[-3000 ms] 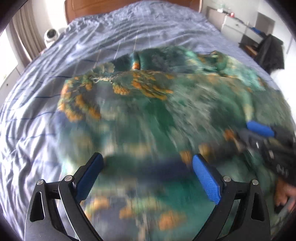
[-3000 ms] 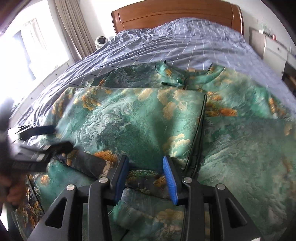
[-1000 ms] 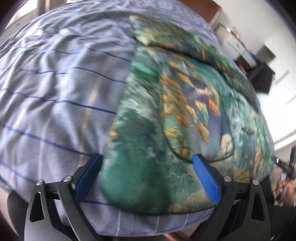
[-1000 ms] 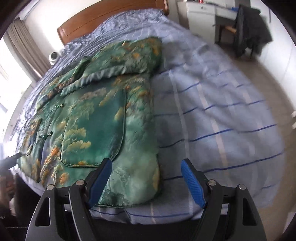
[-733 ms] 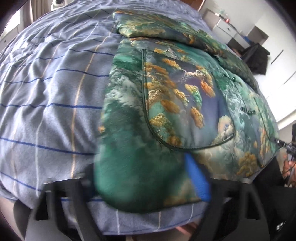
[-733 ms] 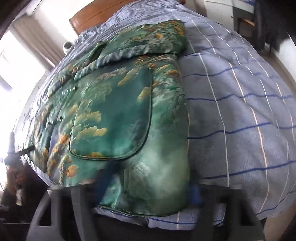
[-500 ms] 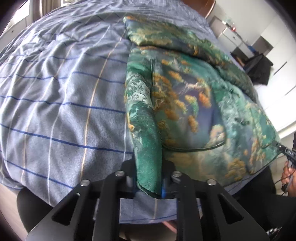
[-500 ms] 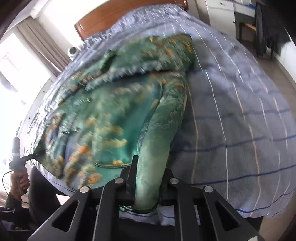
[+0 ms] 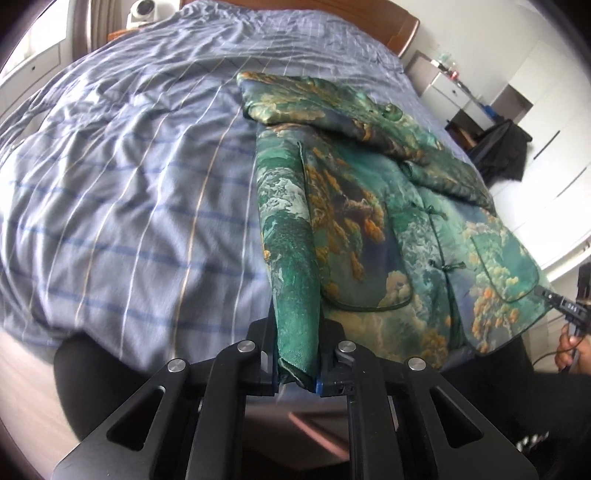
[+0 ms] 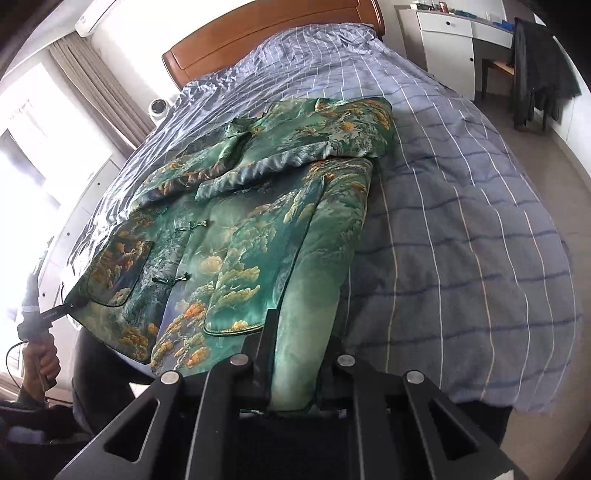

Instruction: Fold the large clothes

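Note:
A green brocade jacket (image 9: 369, 206) with orange and white patterns lies on the bed, sleeves folded across its chest, hem toward me. It also shows in the right wrist view (image 10: 258, 229). My left gripper (image 9: 297, 369) is shut on the jacket's left hem corner at the bed's near edge. My right gripper (image 10: 295, 376) is shut on the right hem corner. The hem is stretched between the two grippers. Each gripper also shows small in the other's view, the right (image 9: 554, 299) and the left (image 10: 62, 310).
The bed (image 9: 129, 184) has a blue checked cover and a wooden headboard (image 10: 266, 26). White drawers (image 10: 447, 40) and a chair with a dark garment (image 10: 535, 62) stand on the right. Curtains and a window (image 10: 33, 147) are on the left.
Both grippers went from open around the hem corners to shut on them. The hem has since lifted slightly and pulled taut toward me.

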`<state>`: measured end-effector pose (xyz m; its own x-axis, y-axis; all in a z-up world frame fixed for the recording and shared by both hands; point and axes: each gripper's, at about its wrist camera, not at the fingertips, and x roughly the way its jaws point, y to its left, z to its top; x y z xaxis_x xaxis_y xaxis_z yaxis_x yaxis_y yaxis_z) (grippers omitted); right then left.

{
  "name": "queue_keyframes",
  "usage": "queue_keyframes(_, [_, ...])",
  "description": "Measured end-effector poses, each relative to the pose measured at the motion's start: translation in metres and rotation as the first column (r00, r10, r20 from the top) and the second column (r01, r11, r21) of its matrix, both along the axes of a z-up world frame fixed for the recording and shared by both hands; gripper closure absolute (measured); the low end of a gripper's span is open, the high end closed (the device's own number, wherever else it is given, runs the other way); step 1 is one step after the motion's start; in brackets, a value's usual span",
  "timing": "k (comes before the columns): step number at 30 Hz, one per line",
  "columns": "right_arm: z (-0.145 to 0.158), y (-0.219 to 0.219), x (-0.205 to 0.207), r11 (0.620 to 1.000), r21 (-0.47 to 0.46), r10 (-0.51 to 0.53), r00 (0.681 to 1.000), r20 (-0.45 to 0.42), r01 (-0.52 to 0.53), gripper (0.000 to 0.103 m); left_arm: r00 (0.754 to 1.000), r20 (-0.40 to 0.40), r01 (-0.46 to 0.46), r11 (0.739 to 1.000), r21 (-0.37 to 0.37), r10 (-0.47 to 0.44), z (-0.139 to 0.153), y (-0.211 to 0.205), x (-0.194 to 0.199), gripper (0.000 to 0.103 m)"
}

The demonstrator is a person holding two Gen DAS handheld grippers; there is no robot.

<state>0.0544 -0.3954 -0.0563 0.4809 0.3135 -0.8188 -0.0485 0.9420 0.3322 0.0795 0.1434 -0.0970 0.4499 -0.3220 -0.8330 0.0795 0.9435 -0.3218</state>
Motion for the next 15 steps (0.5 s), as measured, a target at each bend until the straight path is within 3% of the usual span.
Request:
queue_keyframes(5, [0.011, -0.006, -0.032, 0.993, 0.117, 0.007, 0.999, -0.039, -0.002, 0.089, 0.999, -0.026, -0.026, 1.000, -0.010, 0.026, 0.012, 0.017, -0.041, 0.093])
queue_keyframes(8, [0.032, -0.017, -0.046, 0.968, 0.251, 0.015, 1.000, -0.020, -0.010, 0.089, 0.999, 0.003, -0.053, 0.998, -0.044, 0.054, 0.038, 0.028, -0.054, 0.094])
queue_keyframes(11, [0.052, -0.025, -0.037, 0.946, 0.325, 0.004, 1.000, 0.027, -0.012, 0.090, 0.993, 0.105, -0.052, 0.996, -0.078, 0.060, 0.072, 0.032, -0.039, 0.095])
queue_keyframes(15, [0.071, -0.028, 0.019, 0.937, 0.349, -0.017, 0.992, 0.122, -0.027, 0.090, 0.974, 0.223, -0.009, 0.995, -0.095, 0.030, 0.099, 0.025, 0.020, 0.095])
